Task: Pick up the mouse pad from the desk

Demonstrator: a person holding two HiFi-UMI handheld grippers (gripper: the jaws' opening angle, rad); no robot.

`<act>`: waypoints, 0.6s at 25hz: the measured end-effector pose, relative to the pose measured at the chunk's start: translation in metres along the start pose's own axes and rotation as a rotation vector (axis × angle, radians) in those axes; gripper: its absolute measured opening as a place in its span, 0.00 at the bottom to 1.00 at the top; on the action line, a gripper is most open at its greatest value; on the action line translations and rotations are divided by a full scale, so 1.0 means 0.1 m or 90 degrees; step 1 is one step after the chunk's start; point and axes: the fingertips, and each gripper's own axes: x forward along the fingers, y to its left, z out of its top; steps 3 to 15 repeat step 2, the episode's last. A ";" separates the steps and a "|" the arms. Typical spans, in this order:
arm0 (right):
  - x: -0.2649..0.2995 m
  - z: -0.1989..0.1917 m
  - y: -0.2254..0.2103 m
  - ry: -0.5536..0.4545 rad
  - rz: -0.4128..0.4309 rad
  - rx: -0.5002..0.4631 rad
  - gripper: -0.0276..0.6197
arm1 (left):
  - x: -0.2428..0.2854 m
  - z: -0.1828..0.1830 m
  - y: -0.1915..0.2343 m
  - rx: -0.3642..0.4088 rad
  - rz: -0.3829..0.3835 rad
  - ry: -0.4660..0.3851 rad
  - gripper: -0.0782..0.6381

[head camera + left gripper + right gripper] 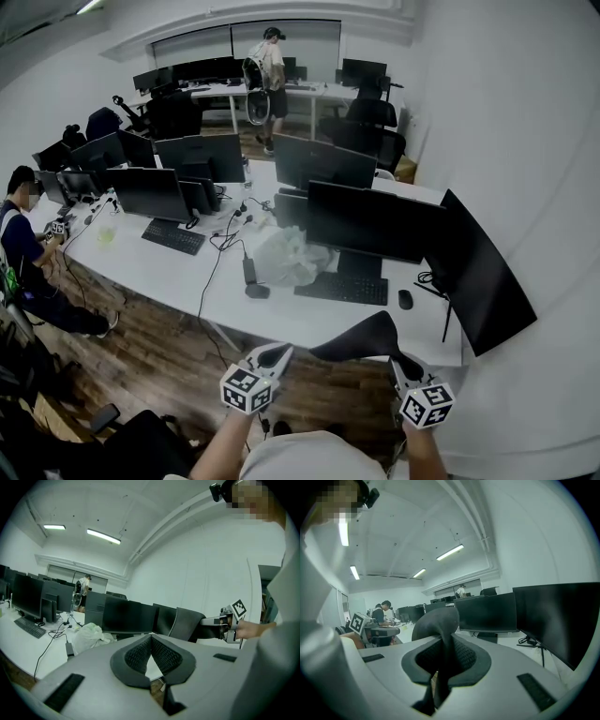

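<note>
The black mouse pad hangs off the desk, arching up in the air in front of me. My right gripper is shut on one end of it. In the right gripper view the pad runs up between the pinched jaws and curls over to the left. My left gripper is held beside the pad's free end, its tips together with nothing between them. From the left gripper view the pad and the right gripper show to the right.
The white desk carries several dark monitors, a keyboard, a mouse, a crumpled white bag and cables. One person sits at the left; another stands at the back. Wooden floor lies below my grippers.
</note>
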 end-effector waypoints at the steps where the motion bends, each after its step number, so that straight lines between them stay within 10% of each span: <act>1: 0.00 0.00 0.00 0.000 0.000 0.000 0.11 | 0.00 0.00 0.01 -0.001 0.000 0.001 0.13; 15: 0.00 0.01 0.01 0.000 -0.001 0.000 0.11 | 0.00 0.00 0.01 -0.001 0.000 0.001 0.13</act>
